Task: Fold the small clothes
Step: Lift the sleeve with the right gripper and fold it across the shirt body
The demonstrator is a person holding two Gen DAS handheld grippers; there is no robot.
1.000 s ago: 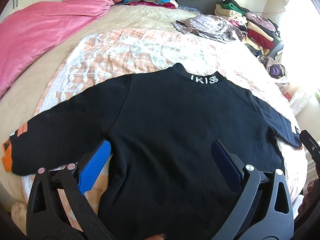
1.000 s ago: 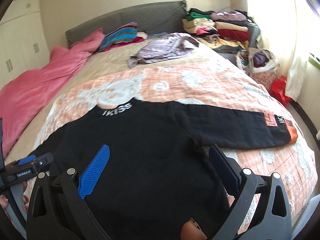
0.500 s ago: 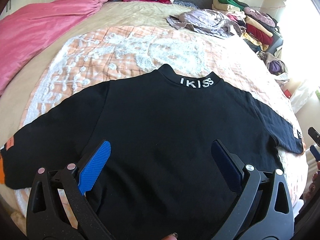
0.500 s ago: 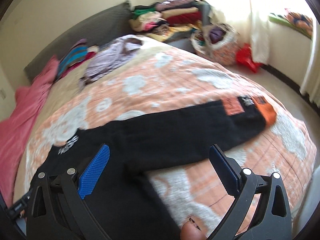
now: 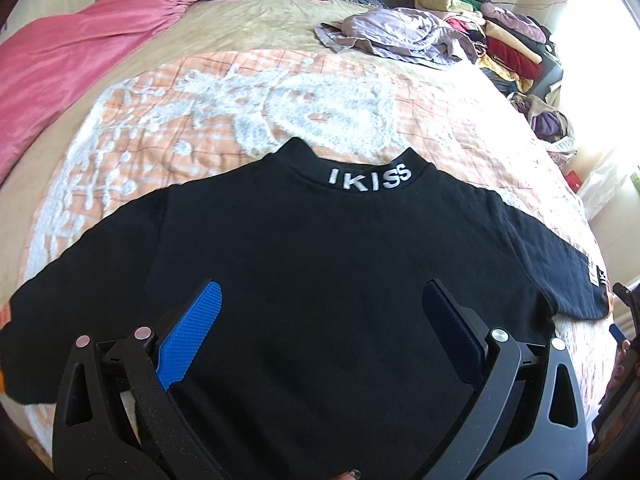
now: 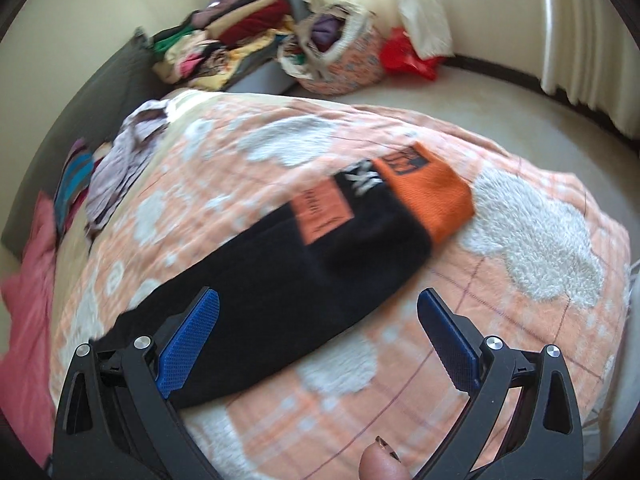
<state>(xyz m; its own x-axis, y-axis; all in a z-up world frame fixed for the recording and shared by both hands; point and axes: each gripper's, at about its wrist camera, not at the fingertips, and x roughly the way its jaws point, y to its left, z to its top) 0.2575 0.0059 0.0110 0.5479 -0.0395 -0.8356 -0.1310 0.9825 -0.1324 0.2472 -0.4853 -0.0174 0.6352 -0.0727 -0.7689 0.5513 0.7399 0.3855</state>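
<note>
Black long-sleeved knit sweater with white lettered collar (image 5: pixel 340 272) lies flat on orange-and-white fleecy bedspread (image 5: pixel 248 104), sleeves spread.

Left gripper (image 5: pixel 320 328) released, jaws wide, hovers above sweater body.

Right gripper (image 6: pixel 318 328) released, grasping nothing, sleeve ahead, orange ribbed cuff (image 6: pixel 428 196) beyond fingertips.

Likely step: sleeve fold. Pinch cuff edge only, avoid bedspread pile, carry across chest.

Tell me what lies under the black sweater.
The black sweater lies flat on an orange-and-white blanket that shows all around it. Whatever sits directly beneath the cloth is covered.
</note>
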